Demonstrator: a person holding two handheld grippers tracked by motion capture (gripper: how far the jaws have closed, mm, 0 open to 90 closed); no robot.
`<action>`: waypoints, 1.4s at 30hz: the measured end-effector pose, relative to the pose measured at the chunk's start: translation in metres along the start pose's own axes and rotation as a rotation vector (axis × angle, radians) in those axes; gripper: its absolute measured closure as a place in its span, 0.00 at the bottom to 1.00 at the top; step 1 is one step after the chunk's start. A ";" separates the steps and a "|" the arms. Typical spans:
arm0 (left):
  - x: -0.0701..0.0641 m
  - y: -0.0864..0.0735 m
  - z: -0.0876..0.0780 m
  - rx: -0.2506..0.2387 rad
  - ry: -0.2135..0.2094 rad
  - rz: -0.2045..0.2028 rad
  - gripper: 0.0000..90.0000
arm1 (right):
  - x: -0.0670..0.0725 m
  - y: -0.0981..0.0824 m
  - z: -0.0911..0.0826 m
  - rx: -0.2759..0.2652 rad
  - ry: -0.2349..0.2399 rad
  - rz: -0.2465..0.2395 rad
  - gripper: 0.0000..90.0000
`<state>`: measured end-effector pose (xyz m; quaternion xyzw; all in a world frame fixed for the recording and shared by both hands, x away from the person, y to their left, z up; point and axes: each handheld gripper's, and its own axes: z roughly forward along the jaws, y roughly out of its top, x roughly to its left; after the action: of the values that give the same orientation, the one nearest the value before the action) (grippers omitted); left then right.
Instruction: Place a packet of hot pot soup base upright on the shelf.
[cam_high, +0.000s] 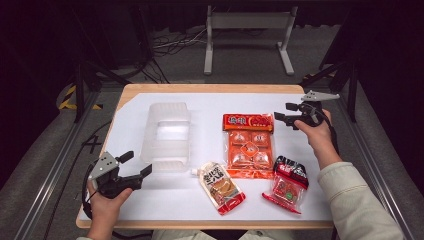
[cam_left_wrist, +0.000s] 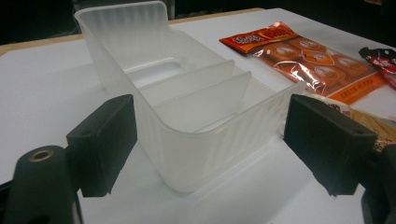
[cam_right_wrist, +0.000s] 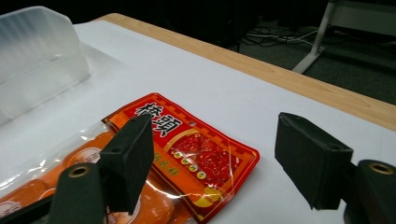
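Jaws of both grippers stand open: left gripper (cam_high: 134, 163) faces the clear plastic container (cam_high: 166, 135), right gripper (cam_high: 283, 113) beside the orange snack pack (cam_high: 248, 145).

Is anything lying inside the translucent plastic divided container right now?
No: in the left gripper view the translucent plastic divided container shows bare compartments on both sides of its partitions, and the snack packets lie on the white table outside it.

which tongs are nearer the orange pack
Right. The right tongs hover open beside the orange pack's top end; the left tongs sit across the table by the clear bin.
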<state>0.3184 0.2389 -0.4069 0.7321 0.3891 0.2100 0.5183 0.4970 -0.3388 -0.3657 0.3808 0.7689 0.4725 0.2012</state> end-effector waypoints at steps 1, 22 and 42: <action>0.000 0.000 0.000 0.000 0.000 0.000 0.20 | 0.000 0.000 0.000 0.000 0.000 0.000 0.32; -0.001 -0.010 -0.017 0.015 0.036 -0.016 0.20 | -0.026 -0.035 0.058 0.077 0.011 0.063 0.30; -0.001 -0.013 -0.020 0.020 0.043 -0.017 0.20 | -0.029 -0.040 0.086 0.186 0.035 0.098 0.34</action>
<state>0.2993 0.2521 -0.4111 0.7292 0.4081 0.2173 0.5044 0.5566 -0.3225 -0.4425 0.4267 0.7933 0.4150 0.1282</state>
